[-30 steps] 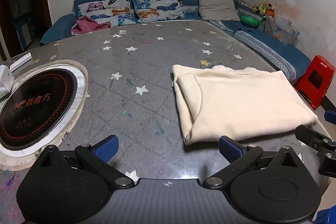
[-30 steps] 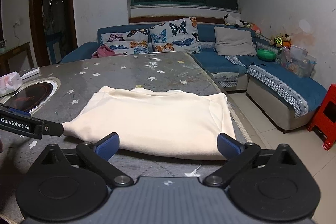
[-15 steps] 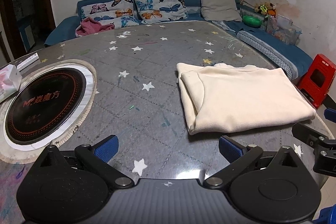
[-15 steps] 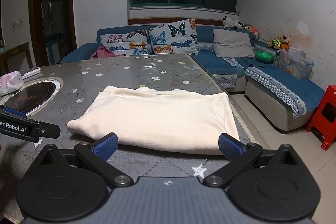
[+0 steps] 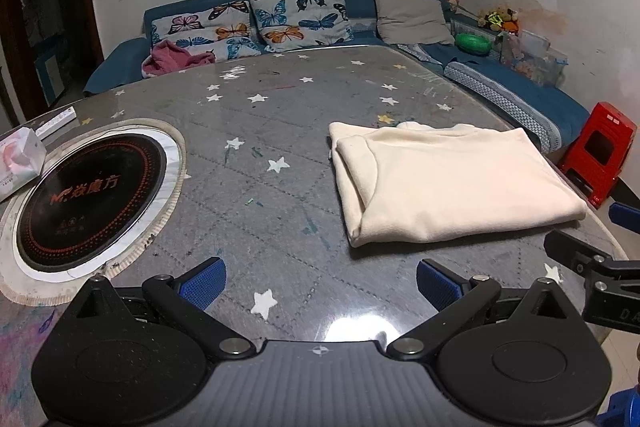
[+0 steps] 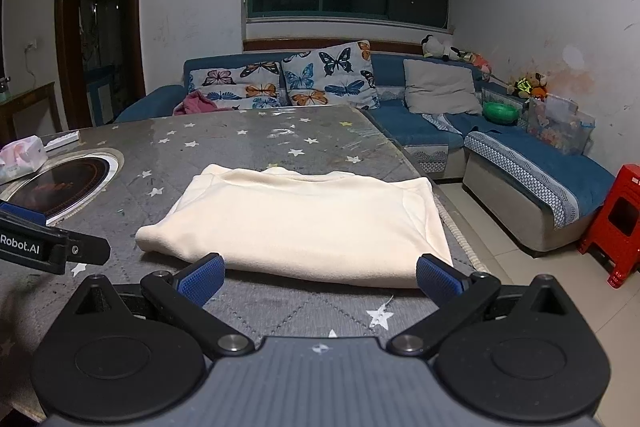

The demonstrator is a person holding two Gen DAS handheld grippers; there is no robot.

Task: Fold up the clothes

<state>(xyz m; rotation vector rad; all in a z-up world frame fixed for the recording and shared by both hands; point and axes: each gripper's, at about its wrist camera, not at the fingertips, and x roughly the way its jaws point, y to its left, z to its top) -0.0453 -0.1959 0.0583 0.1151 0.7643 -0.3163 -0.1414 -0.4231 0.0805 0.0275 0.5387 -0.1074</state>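
Note:
A cream garment (image 5: 452, 183) lies folded in a flat rectangle on the grey star-patterned table (image 5: 280, 131), near its right edge. It also shows in the right wrist view (image 6: 304, 223). My left gripper (image 5: 320, 283) is open and empty, above the table short of the garment's near left corner. My right gripper (image 6: 318, 279) is open and empty, just short of the garment's near edge. The right gripper's side shows in the left wrist view (image 5: 592, 267), and the left gripper's side shows in the right wrist view (image 6: 52, 247).
A round black induction cooktop (image 5: 84, 195) is set in the table at the left, with a tissue pack (image 5: 18, 155) beside it. A blue sofa (image 6: 420, 123) with butterfly cushions runs behind and to the right. A red stool (image 6: 616, 223) stands on the floor.
Both grippers have drawn back from the folded garment and risen a little. The garment has stayed in place.

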